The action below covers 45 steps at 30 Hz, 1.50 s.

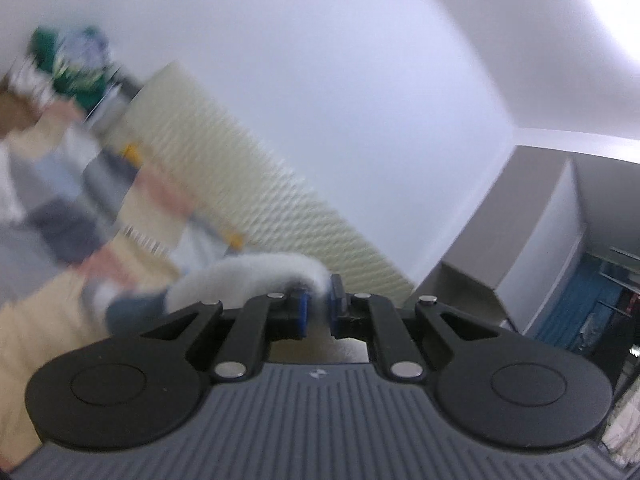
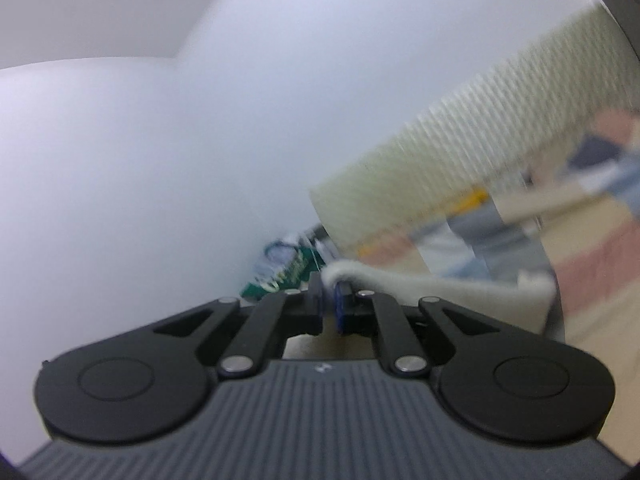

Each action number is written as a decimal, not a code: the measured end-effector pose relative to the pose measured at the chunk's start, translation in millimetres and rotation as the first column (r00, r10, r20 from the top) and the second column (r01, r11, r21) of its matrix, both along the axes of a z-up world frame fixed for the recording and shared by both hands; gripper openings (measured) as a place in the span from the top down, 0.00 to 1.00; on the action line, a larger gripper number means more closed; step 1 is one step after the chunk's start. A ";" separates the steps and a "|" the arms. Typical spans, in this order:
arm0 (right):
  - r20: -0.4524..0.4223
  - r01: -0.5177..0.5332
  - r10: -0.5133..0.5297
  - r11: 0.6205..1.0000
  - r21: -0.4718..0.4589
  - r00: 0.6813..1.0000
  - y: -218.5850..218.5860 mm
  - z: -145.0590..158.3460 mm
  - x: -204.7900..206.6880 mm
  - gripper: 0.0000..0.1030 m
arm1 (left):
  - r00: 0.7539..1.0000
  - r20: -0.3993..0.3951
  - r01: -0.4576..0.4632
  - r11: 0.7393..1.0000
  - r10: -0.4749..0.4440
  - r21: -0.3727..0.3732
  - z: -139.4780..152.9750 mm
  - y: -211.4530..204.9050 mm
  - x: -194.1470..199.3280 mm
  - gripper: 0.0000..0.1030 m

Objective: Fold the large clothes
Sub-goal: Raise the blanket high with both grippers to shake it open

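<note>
A fuzzy white garment [image 1: 248,276] is pinched by its edge in my left gripper [image 1: 318,304], whose blue pads are closed on the fabric. It drapes off to the left. In the right wrist view the same white garment [image 2: 420,284] is pinched in my right gripper [image 2: 330,304] and stretches away to the right. Both grippers are raised and tilted toward the wall. The rest of the garment is hidden below the grippers. Both views are blurred by motion.
A cream ribbed headboard or cushion [image 1: 240,160] runs along the white wall [image 1: 320,60] and also shows in the right wrist view [image 2: 460,152]. A patterned bedspread [image 1: 152,208] lies below it. A green and white item [image 1: 76,64] sits beyond. A grey wardrobe [image 1: 540,220] stands right.
</note>
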State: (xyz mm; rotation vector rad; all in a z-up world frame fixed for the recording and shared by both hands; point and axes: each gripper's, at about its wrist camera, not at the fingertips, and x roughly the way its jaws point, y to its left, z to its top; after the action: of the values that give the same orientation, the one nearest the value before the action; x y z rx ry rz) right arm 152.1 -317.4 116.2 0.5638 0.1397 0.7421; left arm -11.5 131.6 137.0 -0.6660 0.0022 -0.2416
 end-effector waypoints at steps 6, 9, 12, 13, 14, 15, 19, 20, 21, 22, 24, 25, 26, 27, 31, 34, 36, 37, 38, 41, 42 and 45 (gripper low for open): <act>0.148 -0.017 0.017 1.000 0.000 0.989 -14.4 108.6 -20.1 0.91 | 0.991 0.129 0.010 0.998 -0.018 0.064 111.2 -6.3 -32.7 0.89; 0.211 -0.026 0.027 1.000 -0.006 0.977 -16.9 163.7 -22.9 0.91 | 0.983 0.181 0.013 0.996 -0.029 0.087 165.4 -5.2 -40.6 0.89; 0.253 -0.022 0.019 1.000 0.007 0.967 -18.2 207.9 -17.4 0.91 | 0.979 0.201 -0.006 0.992 -0.019 0.124 204.0 -10.0 -35.0 0.88; 0.248 -0.013 0.012 1.000 0.004 0.969 -17.3 216.2 -13.4 0.91 | 0.982 0.190 -0.019 0.989 -0.009 0.144 211.7 -12.3 -27.7 0.88; 0.239 0.004 -0.002 1.000 -0.006 0.971 -14.9 223.2 -6.5 0.91 | 0.985 0.171 -0.029 0.986 0.000 0.163 215.3 -14.3 -17.1 0.88; 0.226 0.030 -0.023 0.999 -0.028 0.974 -10.6 227.1 4.0 0.91 | 0.989 0.145 -0.034 0.983 0.008 0.179 214.2 -16.7 -2.9 0.88; 0.143 0.105 -0.088 0.987 -0.118 0.986 8.2 201.0 56.5 0.91 | 0.999 0.023 -0.044 0.973 0.040 0.228 177.7 -24.2 66.4 0.88; 0.113 0.121 -0.105 0.983 -0.140 0.988 12.3 186.9 73.1 0.91 | 0.999 -0.007 -0.042 0.972 0.045 0.230 163.6 -25.5 83.6 0.88; 0.085 0.136 -0.124 0.978 -0.159 0.989 16.1 171.2 90.1 0.91 | 0.998 -0.039 -0.041 0.972 0.052 0.233 147.9 -27.3 101.4 0.88; 0.062 0.147 -0.138 0.974 -0.173 0.989 19.6 157.3 104.9 0.91 | 0.996 -0.070 -0.043 0.969 0.062 0.242 132.6 -29.0 118.8 0.88; 0.030 0.168 -0.166 0.966 -0.198 0.986 27.7 125.9 138.2 0.91 | 0.987 -0.131 -0.053 0.962 0.091 0.269 98.5 -32.7 158.0 0.88; 0.023 0.179 -0.178 0.960 -0.214 0.984 33.3 110.7 154.8 0.91 | 0.982 -0.161 -0.056 0.960 0.103 0.276 80.4 -33.7 178.0 0.88; 0.021 0.190 -0.190 0.953 -0.234 0.981 39.8 97.2 167.7 0.91 | 0.975 -0.190 -0.059 0.959 0.115 0.276 61.3 -33.0 197.7 0.88; 0.018 0.201 -0.204 0.945 -0.257 0.979 47.6 81.2 183.8 0.91 | 0.966 -0.225 -0.063 0.960 0.128 0.274 41.4 -32.7 218.4 0.88; -0.038 0.218 -0.240 0.927 -0.304 0.970 76.1 3.8 246.4 0.91 | 0.937 -0.313 -0.071 0.962 0.156 0.265 -39.6 -19.3 299.7 0.88; -0.059 0.243 -0.279 0.908 -0.342 0.959 94.1 -51.4 292.8 0.91 | 0.918 -0.361 -0.060 0.957 0.164 0.284 -102.7 -11.0 356.5 0.88; -0.081 0.251 -0.299 0.897 -0.363 0.951 100.8 -85.1 295.6 0.91 | 0.903 -0.397 -0.038 0.952 0.163 0.303 -144.3 -2.0 402.1 0.88; -0.099 0.255 -0.312 0.891 -0.375 0.945 103.5 -101.9 305.7 0.91 | 0.896 -0.413 -0.028 0.950 0.162 0.312 -164.5 3.3 422.1 0.87; -0.120 0.259 -0.327 0.885 -0.388 0.938 106.1 -118.9 316.3 0.91 | 0.886 -0.433 -0.018 0.946 0.165 0.322 -186.2 5.1 436.7 0.87; -0.183 0.245 -0.348 0.872 -0.423 0.920 112.9 -159.9 327.5 0.91 | 0.848 -0.502 0.015 0.939 0.171 0.345 -239.6 7.7 480.4 0.87; -0.206 0.235 -0.351 0.867 -0.439 0.913 115.5 -172.3 330.0 0.90 | 0.832 -0.525 0.023 0.935 0.178 0.353 -256.0 8.3 491.2 0.87; -0.241 0.213 -0.357 0.857 -0.470 0.903 122.3 -201.3 339.5 0.90 | 0.815 -0.552 0.033 0.938 0.174 0.344 -283.3 12.5 503.2 0.87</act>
State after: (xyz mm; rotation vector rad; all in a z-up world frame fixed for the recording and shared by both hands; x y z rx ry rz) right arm 491.6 -195.1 -85.1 0.2611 0.5020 0.2989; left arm 491.7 144.1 -146.3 -0.3685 0.5961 0.0468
